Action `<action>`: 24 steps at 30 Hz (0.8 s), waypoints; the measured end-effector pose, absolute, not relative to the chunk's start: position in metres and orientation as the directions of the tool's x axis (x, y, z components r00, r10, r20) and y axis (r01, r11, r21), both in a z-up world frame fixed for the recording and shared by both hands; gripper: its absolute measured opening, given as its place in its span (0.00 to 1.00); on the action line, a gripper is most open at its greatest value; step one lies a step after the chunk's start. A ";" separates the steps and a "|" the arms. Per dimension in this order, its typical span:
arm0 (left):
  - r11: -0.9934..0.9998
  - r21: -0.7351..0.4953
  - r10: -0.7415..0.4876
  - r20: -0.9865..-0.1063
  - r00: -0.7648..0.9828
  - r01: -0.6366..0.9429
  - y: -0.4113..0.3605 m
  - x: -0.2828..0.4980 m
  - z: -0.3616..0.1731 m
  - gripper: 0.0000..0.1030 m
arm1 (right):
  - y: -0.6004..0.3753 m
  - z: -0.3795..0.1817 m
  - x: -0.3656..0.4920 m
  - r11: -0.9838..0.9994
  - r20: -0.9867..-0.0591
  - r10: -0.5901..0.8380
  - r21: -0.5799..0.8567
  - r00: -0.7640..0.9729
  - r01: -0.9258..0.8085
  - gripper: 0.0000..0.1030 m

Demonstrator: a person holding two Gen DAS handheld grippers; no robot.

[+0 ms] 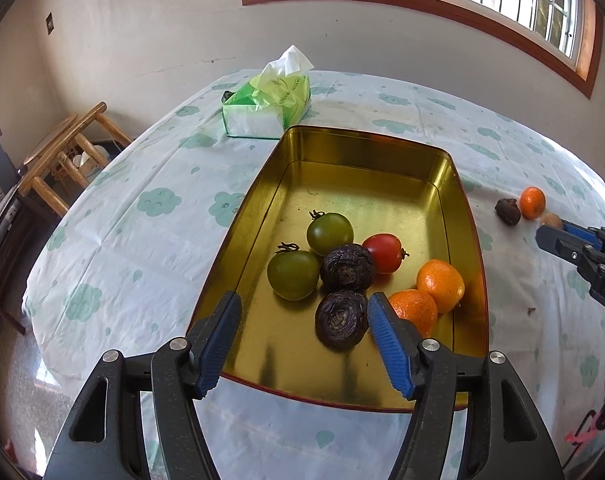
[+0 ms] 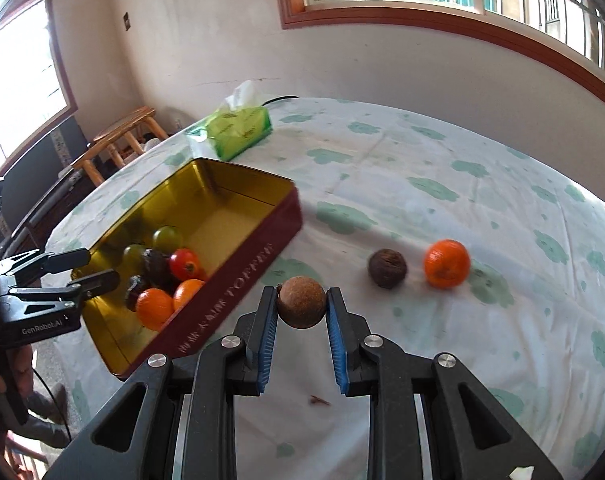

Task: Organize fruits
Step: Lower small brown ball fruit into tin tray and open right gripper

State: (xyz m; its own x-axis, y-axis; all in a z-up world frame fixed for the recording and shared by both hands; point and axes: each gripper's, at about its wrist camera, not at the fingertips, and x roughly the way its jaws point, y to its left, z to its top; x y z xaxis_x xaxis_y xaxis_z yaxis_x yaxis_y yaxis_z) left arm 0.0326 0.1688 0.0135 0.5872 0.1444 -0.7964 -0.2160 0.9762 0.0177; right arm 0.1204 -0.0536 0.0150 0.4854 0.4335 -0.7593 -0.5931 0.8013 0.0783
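Right gripper point(image 2: 302, 306) fingers clamped on round brown fruit point(image 2: 302, 307); gold-lined rectangular tin point(image 2: 238, 284) lies left of frame; left gripper point(image 1: 304, 312) released.

You have a metal tin point(image 1: 366, 148) in front of you, its gold inside glossy and mirror-like, its dark red outer wall point(image 2: 238, 292) smooth with printed lettering. The green tomatoes point(image 1: 329, 233) and the red tomato point(image 1: 383, 253) look smooth and shiny; the oranges point(image 1: 440, 285) are finely dimpled, with a soft sheen. The two dark purple fruits point(image 1: 347, 267) look wrinkled and matt. The brown ball point(image 2: 302, 307) between your right gripper's ribbed blue pads point(image 2: 336, 344) looks rough and dull. The tablecloth point(image 1: 142, 216) is thin, creased and faintly glossy. The tissue pack point(image 1: 268, 110) is shiny plastic film with soft paper at the top. The stool point(image 1: 68, 148) is varnished wood.
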 end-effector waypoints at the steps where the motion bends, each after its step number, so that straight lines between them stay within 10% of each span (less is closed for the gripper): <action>1: 0.975 0.019 0.148 -0.795 0.588 -0.220 0.170 0.031 0.015 0.64 | -0.043 0.014 0.119 0.788 -0.760 0.442 0.074 0.477 -0.611 0.22; 24: 0.963 -0.016 0.145 -0.808 0.572 -0.268 0.195 0.021 0.016 0.64 | 0.034 -0.017 0.120 0.693 -0.814 0.441 0.042 0.378 -0.719 0.24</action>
State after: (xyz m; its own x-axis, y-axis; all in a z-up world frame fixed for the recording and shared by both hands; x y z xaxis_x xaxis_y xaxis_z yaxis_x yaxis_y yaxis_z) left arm 0.0214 0.1947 0.0156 0.5716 0.1453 -0.8076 -0.2675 0.9634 -0.0160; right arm 0.1203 0.0338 -0.0169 0.3780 0.4415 -0.8138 -0.7194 0.6933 0.0419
